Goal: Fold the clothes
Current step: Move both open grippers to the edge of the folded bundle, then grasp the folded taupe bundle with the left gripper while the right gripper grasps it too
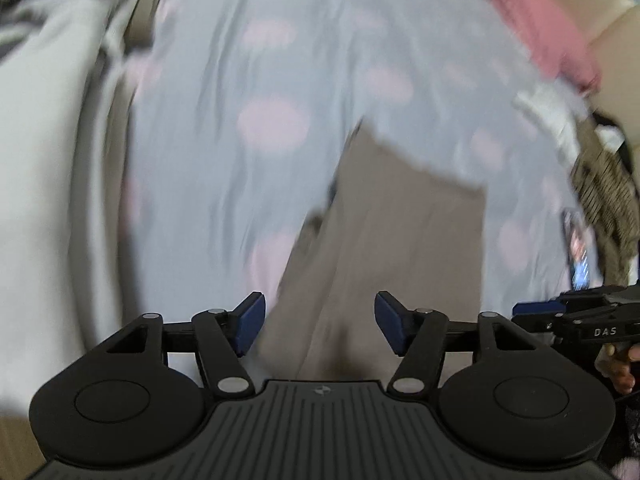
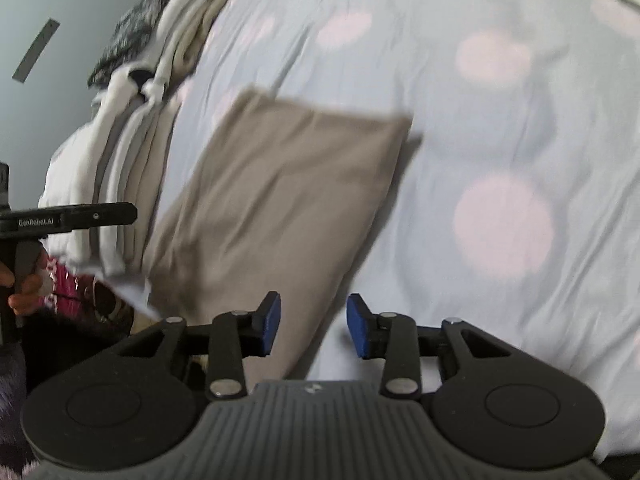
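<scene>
A tan folded garment (image 1: 392, 232) (image 2: 276, 188) lies flat on a pale blue bedsheet with pink dots (image 1: 248, 92) (image 2: 500, 128). My left gripper (image 1: 319, 322) hovers open above the garment's near end, with nothing between its blue pads. My right gripper (image 2: 313, 330) is open too, over the garment's near right edge where cloth meets sheet. Each gripper shows at the side of the other's view: the right gripper (image 1: 580, 320) and the left gripper (image 2: 68, 218), both held by a hand. Both views are blurred by motion.
A stack of folded white and beige clothes (image 2: 132, 168) lies left of the garment, with a grey furry item (image 2: 136, 28) behind it. White cloth (image 1: 48, 160) fills the left. A pink garment (image 1: 540, 28), a striped item (image 1: 608, 196) and a phone (image 1: 580, 252) lie at the right.
</scene>
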`<state>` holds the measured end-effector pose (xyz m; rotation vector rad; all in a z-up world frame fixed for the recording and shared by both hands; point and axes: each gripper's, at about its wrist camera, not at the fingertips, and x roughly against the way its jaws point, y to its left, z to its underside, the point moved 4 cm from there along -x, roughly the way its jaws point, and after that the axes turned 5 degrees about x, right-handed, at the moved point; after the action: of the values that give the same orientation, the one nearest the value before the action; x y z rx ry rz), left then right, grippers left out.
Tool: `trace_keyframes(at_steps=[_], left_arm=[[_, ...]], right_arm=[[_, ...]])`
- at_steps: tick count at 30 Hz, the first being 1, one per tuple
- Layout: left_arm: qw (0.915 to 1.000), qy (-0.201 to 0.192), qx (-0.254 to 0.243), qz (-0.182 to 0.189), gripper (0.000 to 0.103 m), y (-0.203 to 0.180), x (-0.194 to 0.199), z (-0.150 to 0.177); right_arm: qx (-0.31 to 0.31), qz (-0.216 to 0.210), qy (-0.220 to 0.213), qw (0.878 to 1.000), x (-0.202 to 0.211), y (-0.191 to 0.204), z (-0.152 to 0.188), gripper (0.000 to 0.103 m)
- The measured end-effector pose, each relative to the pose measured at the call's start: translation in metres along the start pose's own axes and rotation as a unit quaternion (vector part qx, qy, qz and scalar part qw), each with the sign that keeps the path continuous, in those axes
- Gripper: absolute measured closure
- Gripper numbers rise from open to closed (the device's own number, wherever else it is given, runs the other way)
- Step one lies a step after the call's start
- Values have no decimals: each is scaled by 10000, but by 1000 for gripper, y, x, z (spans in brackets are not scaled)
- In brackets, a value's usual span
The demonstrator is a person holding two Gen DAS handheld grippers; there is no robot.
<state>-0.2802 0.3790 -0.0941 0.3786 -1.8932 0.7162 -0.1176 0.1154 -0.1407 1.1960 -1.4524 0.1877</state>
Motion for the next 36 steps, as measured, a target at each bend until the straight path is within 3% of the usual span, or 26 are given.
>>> trace_keyframes(at_steps=[4,8,16,21,27,30,31,33,36], left_arm=[[9985,-421,-291,182,43,-12,-21,-23],[9957,-618,-589,370,43,-19,-47,-36],[9976,-74,-460,505,44,-9,-102,-47],[9963,-75,-683,524,44,-14,-115,-45],[9928,-278,-1079,450,73,-32,-117,-44],[9816,-574,-1818,92,86,-49,-114,-35],[9752,-668,-2108,20,96,-56,-112,-30],[9624,-799,-2596,-12,96,-68,-109,-20],[9635,-809,-2552,-91,96,-69,-109,-19]], right_arm=[[-29,232,-372,9990,0,-13,-25,59],[-244,169,-578,9979,-9,-33,-32,58],[-509,-63,-464,9976,-47,-53,-33,58],[-439,-319,-480,9974,-63,-53,-38,58],[-425,-420,-592,9965,-70,-47,-49,62],[-461,-389,-617,9963,-72,-46,-51,67],[-494,-402,-623,9960,-72,-47,-51,68],[-556,-426,-636,9955,-72,-49,-51,68],[-562,-408,-657,9954,-72,-49,-50,68]])
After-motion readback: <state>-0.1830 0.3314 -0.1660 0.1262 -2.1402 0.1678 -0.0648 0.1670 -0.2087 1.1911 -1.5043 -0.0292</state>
